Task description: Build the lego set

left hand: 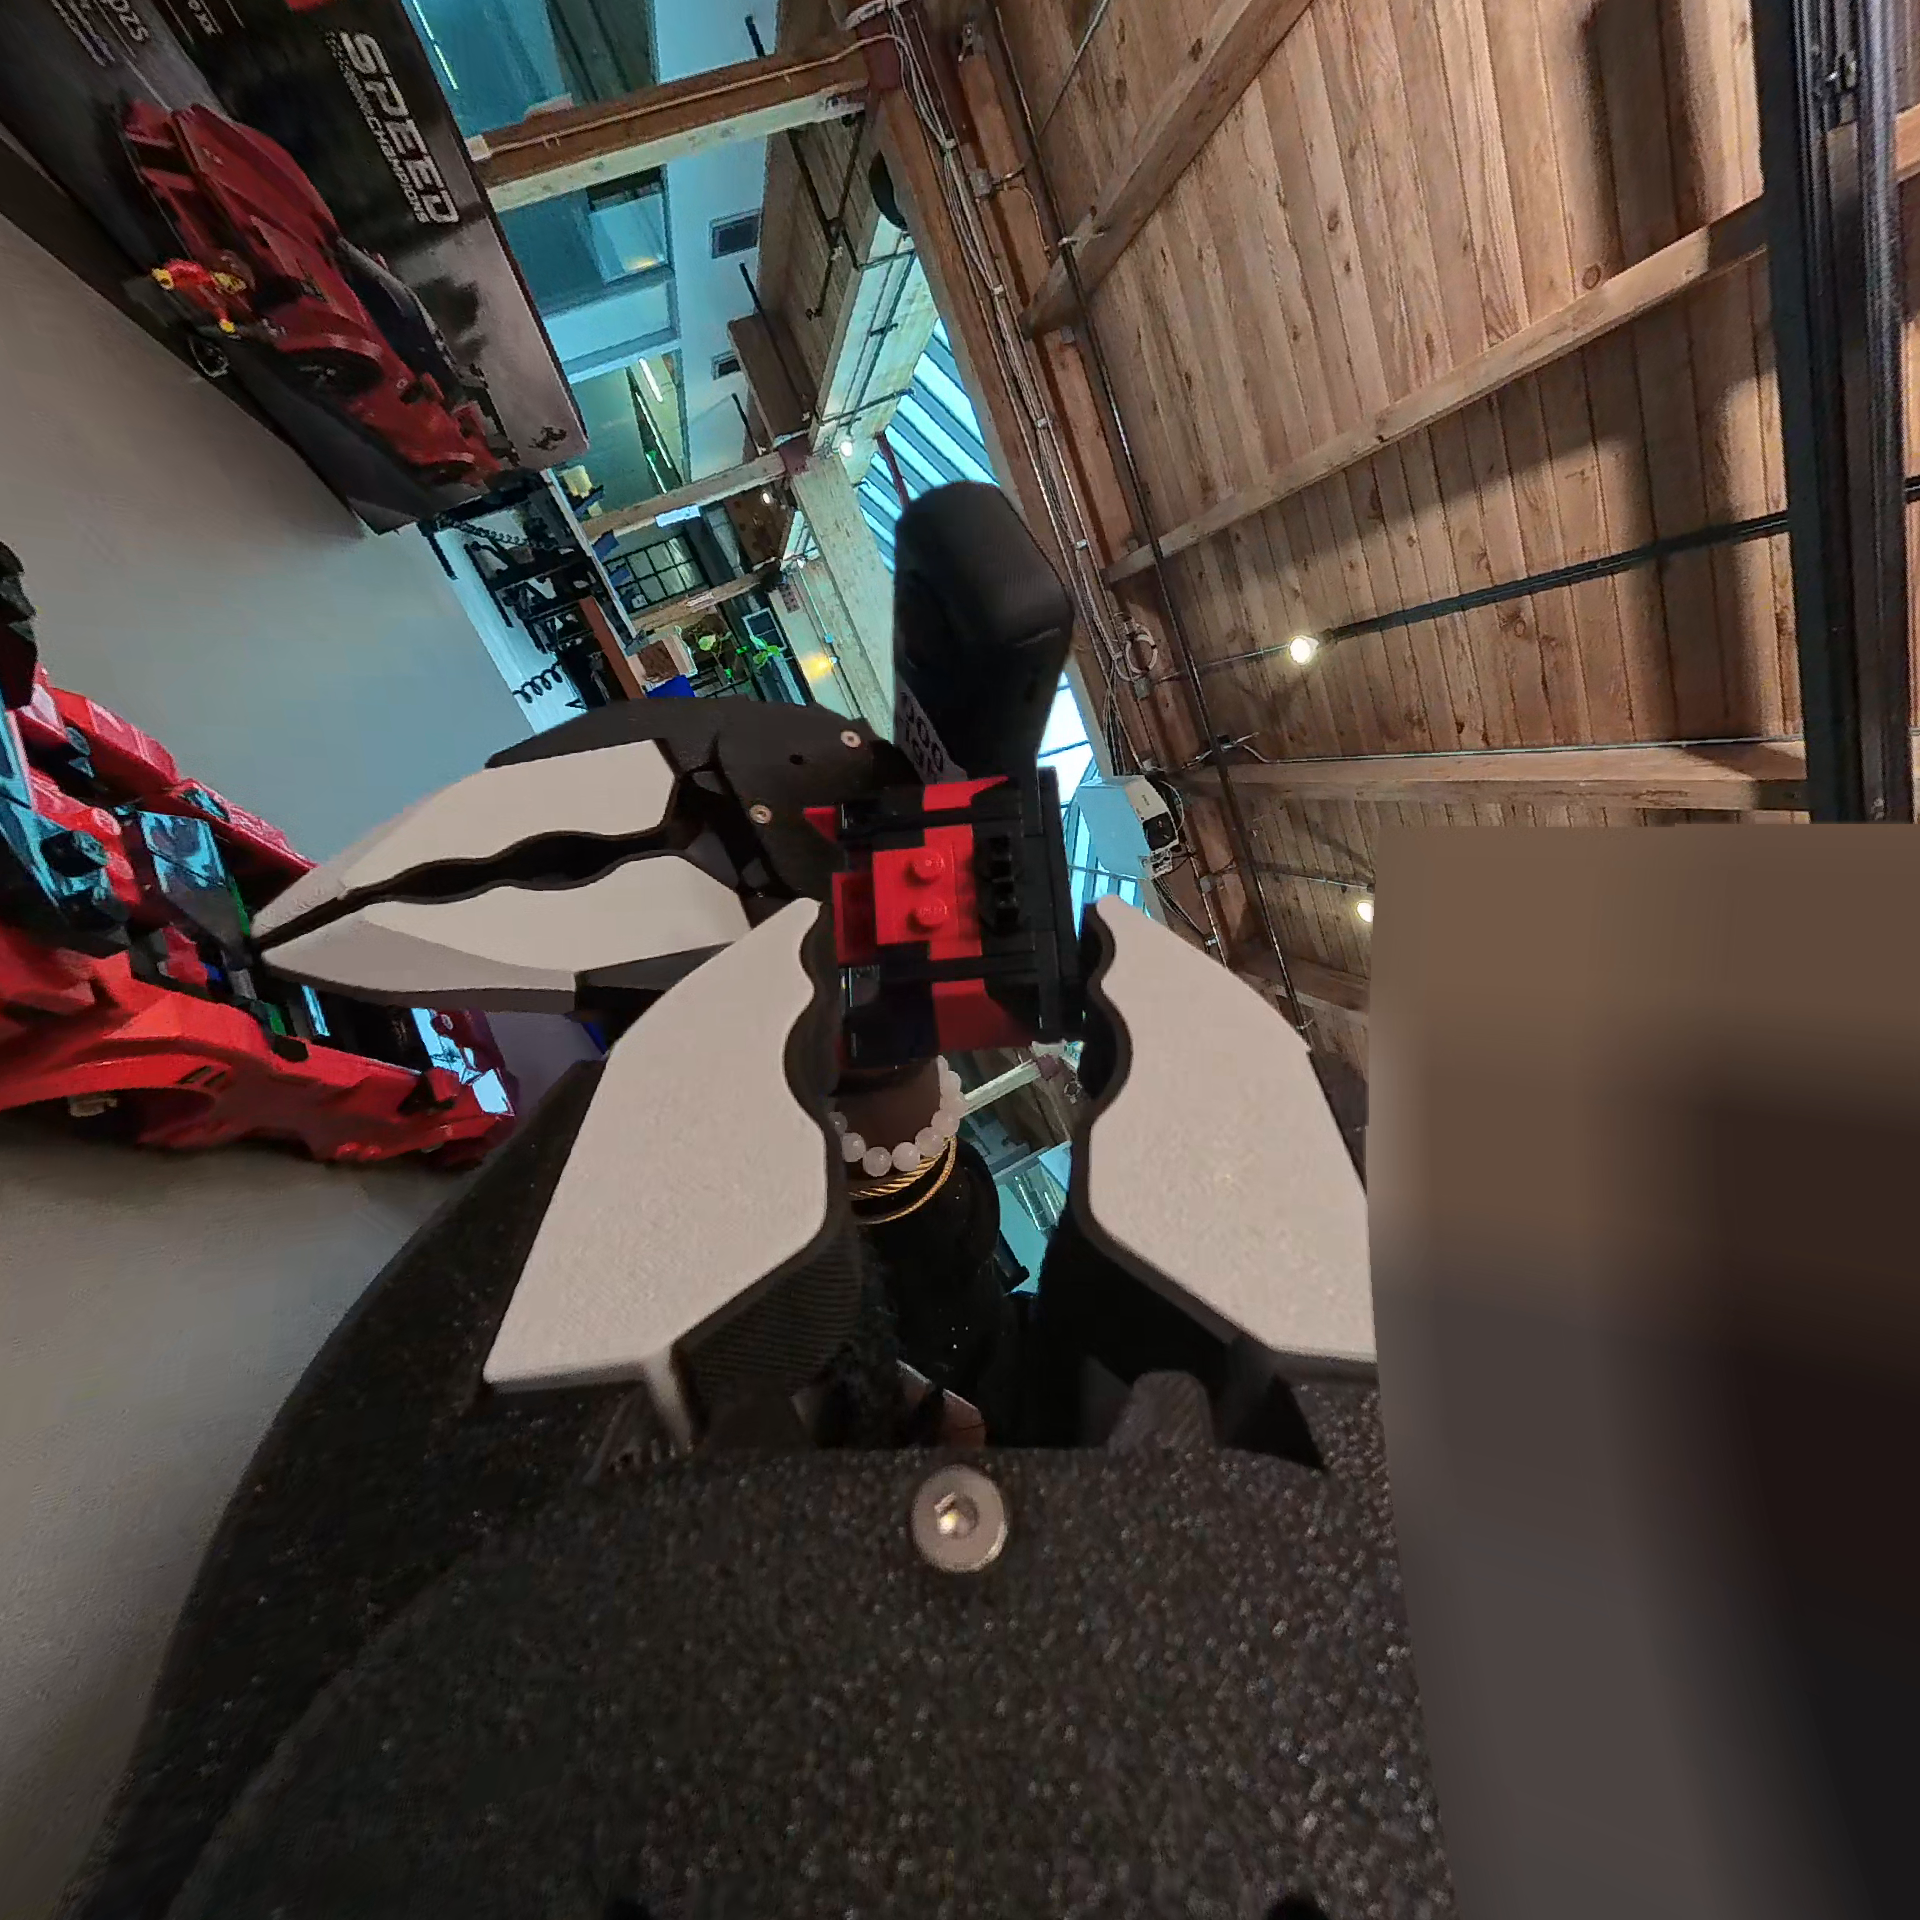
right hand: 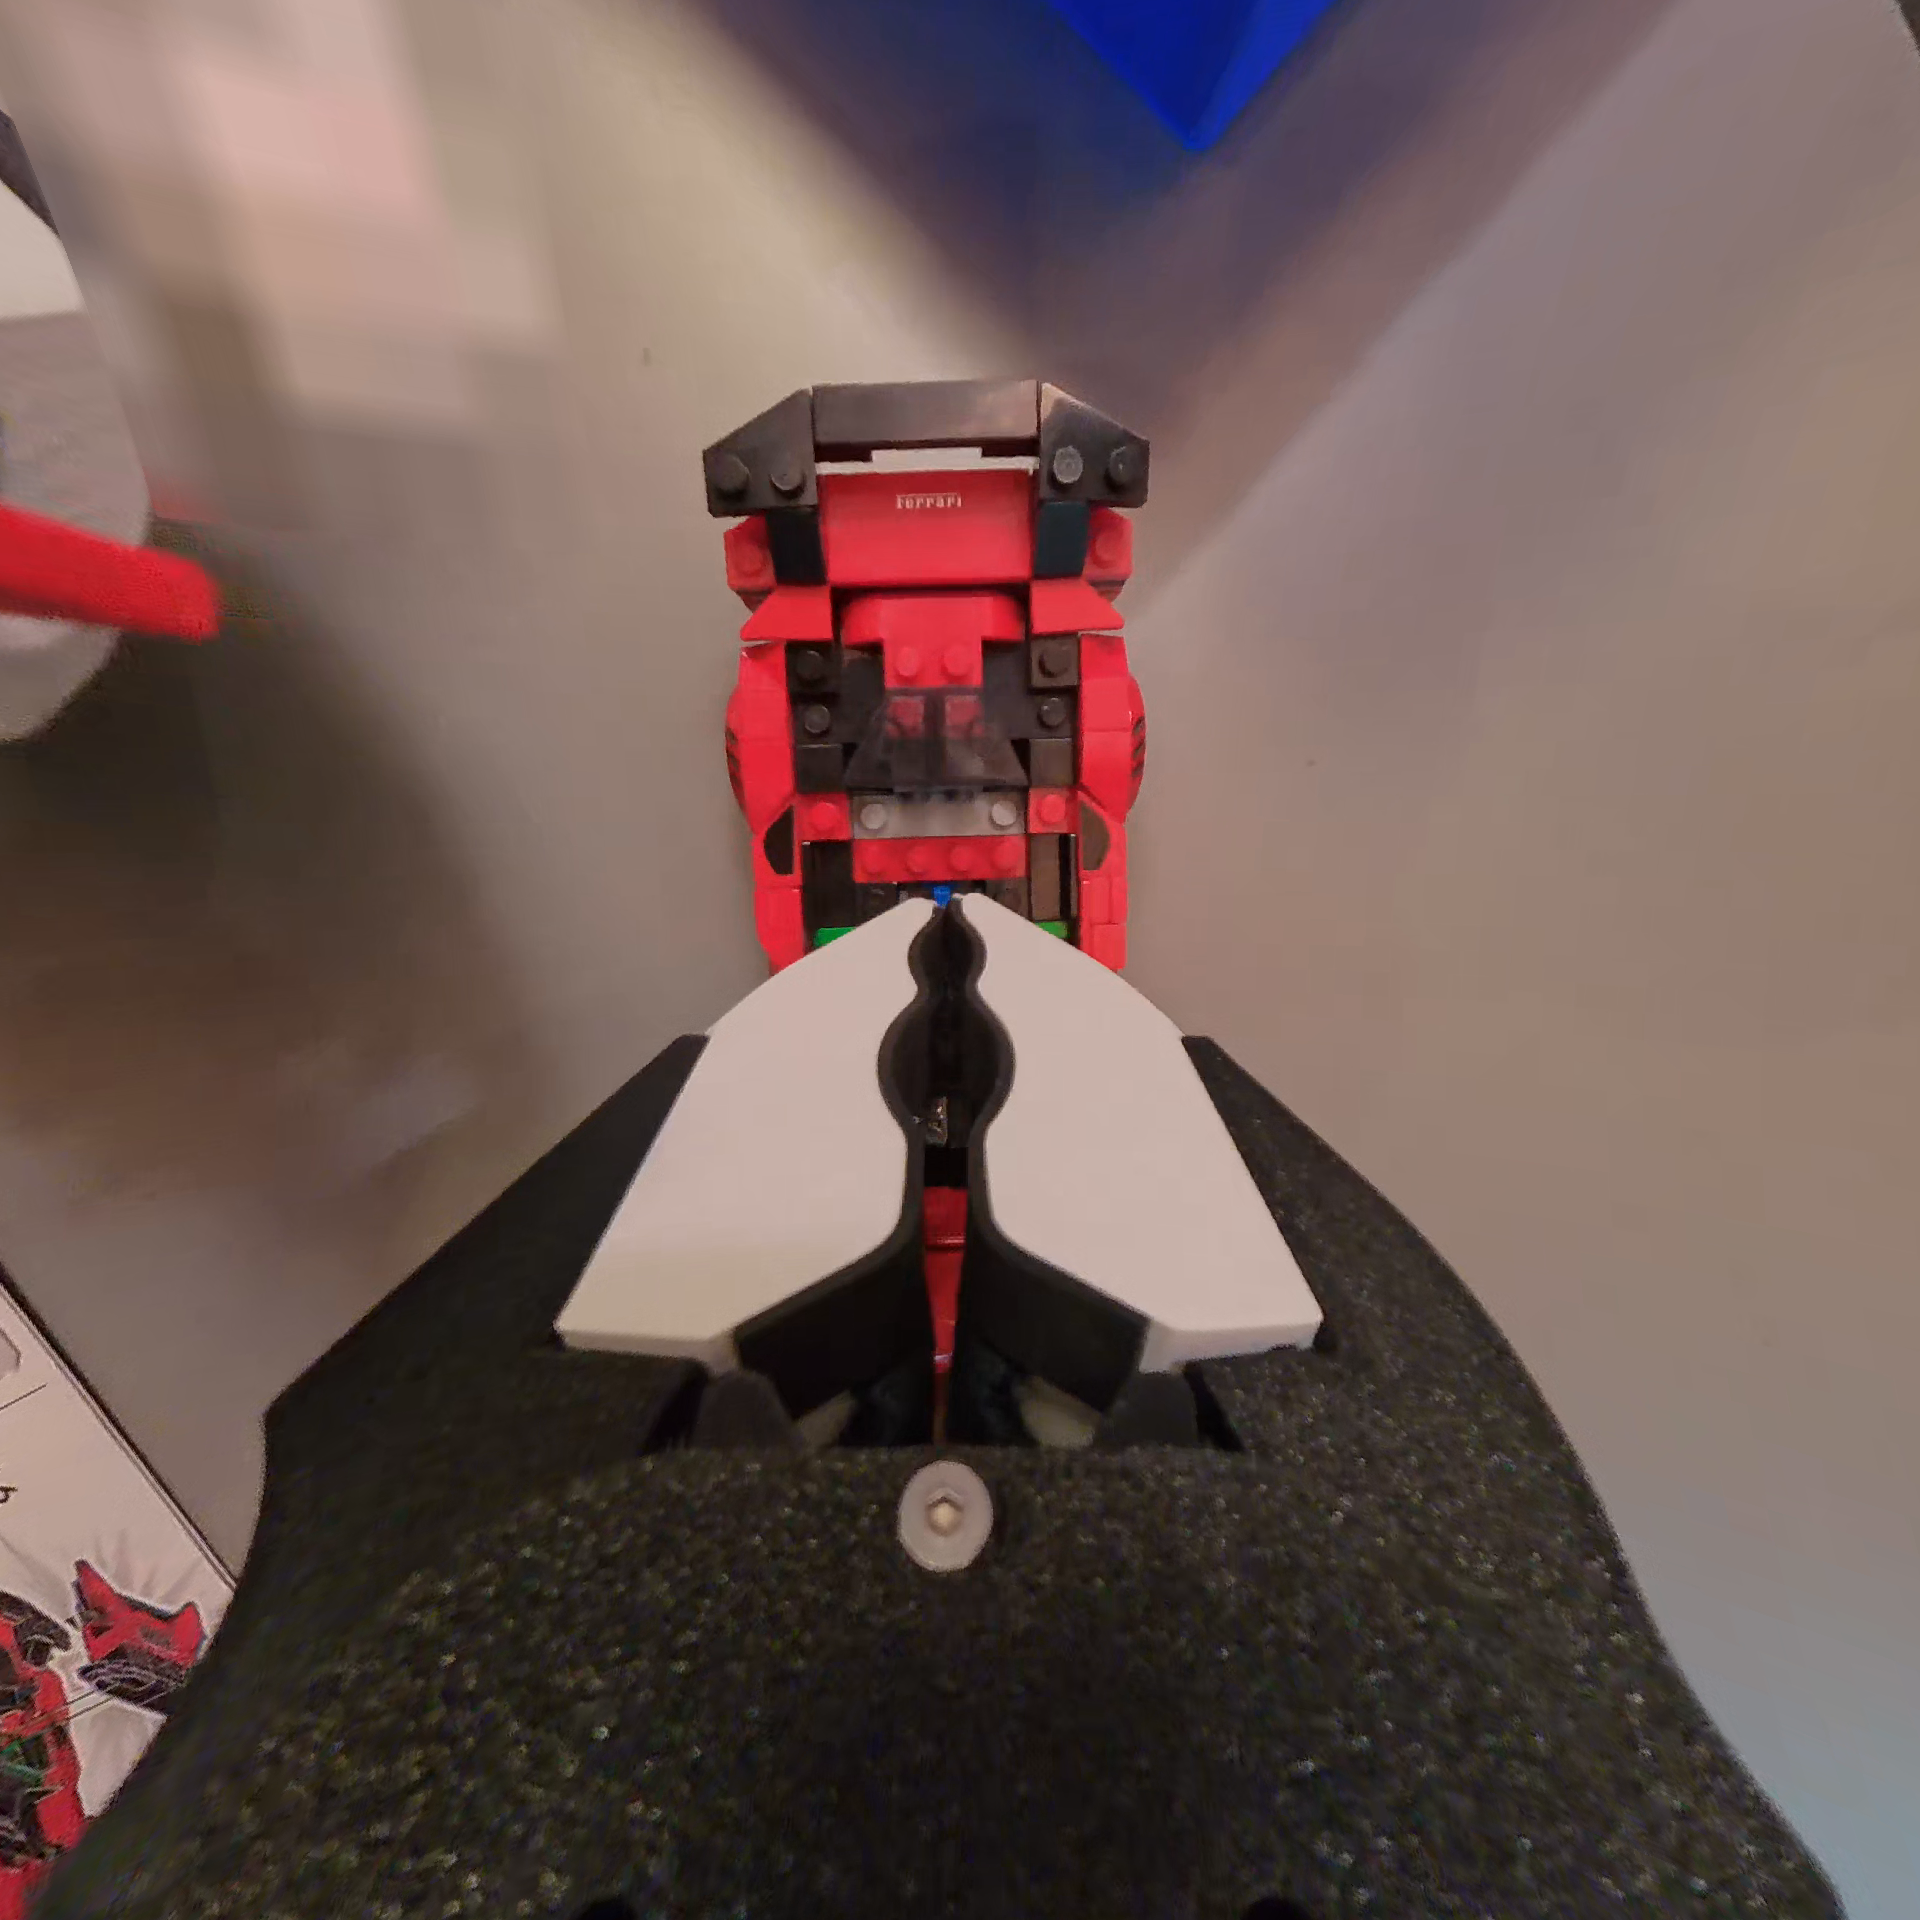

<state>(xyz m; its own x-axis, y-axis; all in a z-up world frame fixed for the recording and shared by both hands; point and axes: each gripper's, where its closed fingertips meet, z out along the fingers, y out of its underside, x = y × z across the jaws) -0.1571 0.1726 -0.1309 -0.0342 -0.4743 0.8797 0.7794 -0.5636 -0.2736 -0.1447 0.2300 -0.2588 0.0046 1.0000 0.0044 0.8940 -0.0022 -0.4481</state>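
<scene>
A red and black lego car lies on the grey table, its black rear wing at the far end. My right gripper is shut, with its tips down in the open middle of the car; whether it pinches a piece I cannot tell. The left wrist view shows that gripper from the side, tips against the car. My left gripper is shut on a small red and black lego sub-assembly and holds it in the air, away from the car.
The black lego box with a red car picture stands at the table's back. An instruction booklet lies at the near left. A blurred red and white shape is left of the car. A wrist with bracelets shows behind the sub-assembly.
</scene>
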